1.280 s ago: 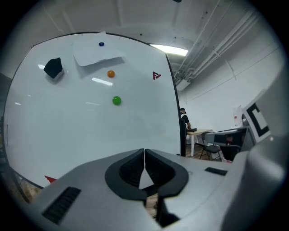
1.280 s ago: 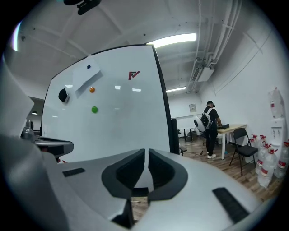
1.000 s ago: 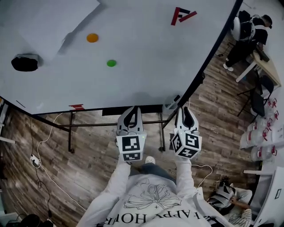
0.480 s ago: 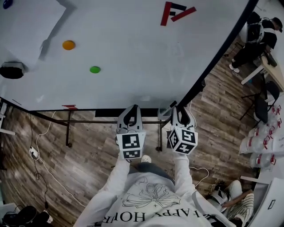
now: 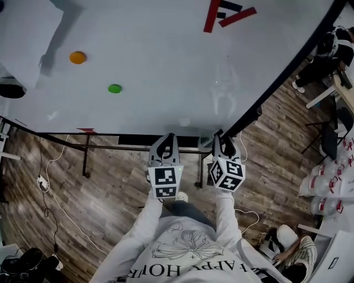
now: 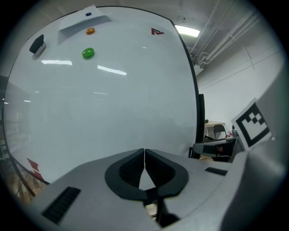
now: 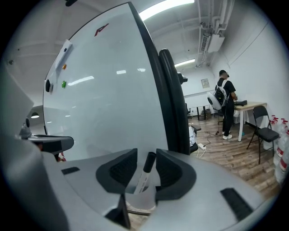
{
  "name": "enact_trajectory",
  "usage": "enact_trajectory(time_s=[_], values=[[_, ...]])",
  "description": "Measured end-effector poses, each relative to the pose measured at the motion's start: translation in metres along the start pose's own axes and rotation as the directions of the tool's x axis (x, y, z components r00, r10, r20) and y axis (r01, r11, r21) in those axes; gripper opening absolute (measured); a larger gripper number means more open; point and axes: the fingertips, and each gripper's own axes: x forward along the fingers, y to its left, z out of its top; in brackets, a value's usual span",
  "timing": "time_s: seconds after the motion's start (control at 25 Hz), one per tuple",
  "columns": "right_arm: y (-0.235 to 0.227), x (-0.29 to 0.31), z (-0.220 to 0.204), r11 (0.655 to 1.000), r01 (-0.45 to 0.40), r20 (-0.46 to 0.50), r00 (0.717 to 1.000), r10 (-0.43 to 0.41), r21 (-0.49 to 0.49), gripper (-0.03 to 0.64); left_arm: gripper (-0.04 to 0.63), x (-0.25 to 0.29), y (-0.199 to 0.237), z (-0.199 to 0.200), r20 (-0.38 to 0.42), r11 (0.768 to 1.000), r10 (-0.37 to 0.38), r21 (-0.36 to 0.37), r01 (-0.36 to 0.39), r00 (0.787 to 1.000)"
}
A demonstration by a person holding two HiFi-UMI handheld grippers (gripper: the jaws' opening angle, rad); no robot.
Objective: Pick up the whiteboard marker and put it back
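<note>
The whiteboard marker point(image 7: 145, 173), white with a black cap, stands tilted between the jaws of my right gripper point(image 7: 146, 159). Those jaws have just been opening, and a gap shows on each side of the marker. In the head view my right gripper point(image 5: 224, 141) sits at the whiteboard's point(image 5: 166, 66) lower right corner, by a pale holder point(image 5: 206, 142); the marker is hidden there. My left gripper point(image 5: 164, 142) hangs just left of it below the board's bottom edge. Its jaws point(image 6: 144, 155) are shut with nothing between them.
An orange magnet point(image 5: 77, 57), a green magnet point(image 5: 114, 88) and a black eraser point(image 5: 10, 88) sit on the board's left part, a red and black logo point(image 5: 227, 14) at its top. The board's black frame point(image 7: 169, 103) rises just ahead. A person point(image 7: 224, 101), table and chairs stand at right.
Both grippers have sunk a little and drawn closer to the board's bottom edge. The right gripper's jaws now stand wider apart.
</note>
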Motion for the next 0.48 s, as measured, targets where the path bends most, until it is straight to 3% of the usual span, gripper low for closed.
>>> enact_trajectory(time_s=[0.48], values=[[-0.007, 0.023, -0.021, 0.998, 0.013, -0.041, 0.999, -0.010, 0.062, 0.107, 0.008, -0.009, 0.017, -0.002, 0.001, 0.999, 0.038, -0.014, -0.038, 0.999]])
